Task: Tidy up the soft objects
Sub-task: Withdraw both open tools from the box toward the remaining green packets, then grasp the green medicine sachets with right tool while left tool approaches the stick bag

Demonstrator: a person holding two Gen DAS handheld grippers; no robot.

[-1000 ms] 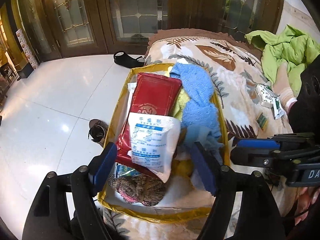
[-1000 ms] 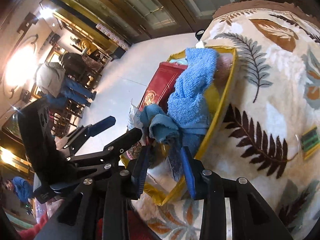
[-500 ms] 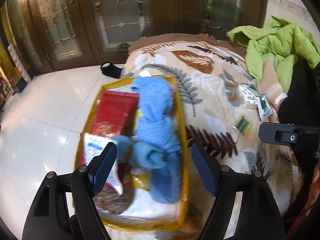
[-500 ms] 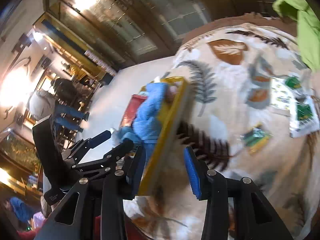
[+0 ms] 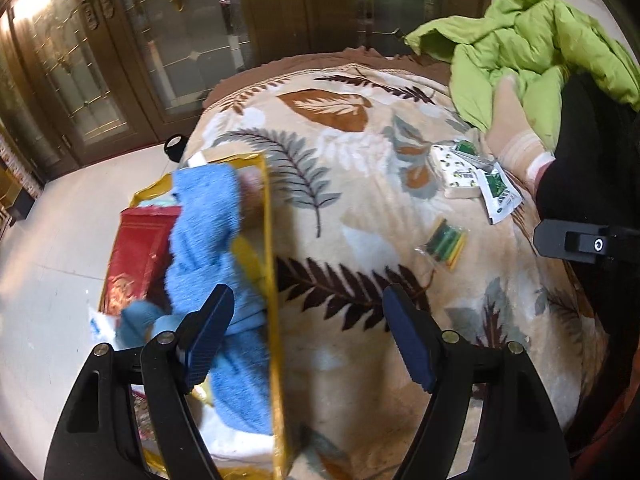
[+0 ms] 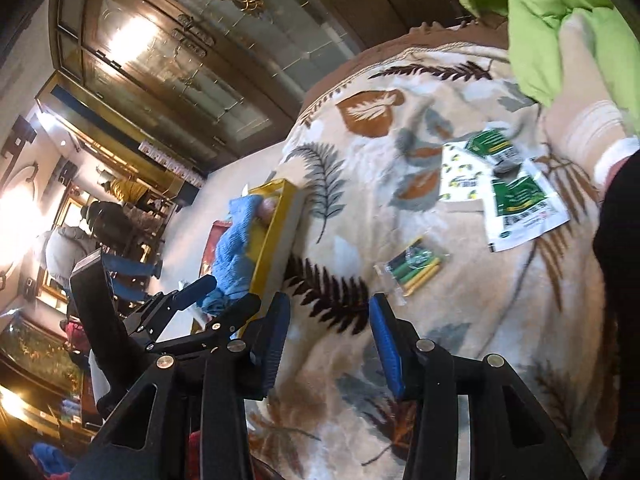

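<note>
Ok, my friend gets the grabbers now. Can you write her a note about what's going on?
Left gripper: open, empty, over the blanket by the yellow box.
Right gripper: open, empty, over the blanket.
Done: blue towel and red packet are in the box.
Left: small bag of coloured sticks, white-and-green packets, tissue pack and green jacket lie on the blanket.

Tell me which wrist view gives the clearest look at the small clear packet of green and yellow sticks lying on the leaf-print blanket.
The right wrist view: the small clear packet of green and yellow sticks lies near centre frame, just beyond the right gripper, wrapper edges visible. In the left wrist view the packet appears farther off to the right and blurrier, though unobstructed on the leaf-print blanket.
</note>
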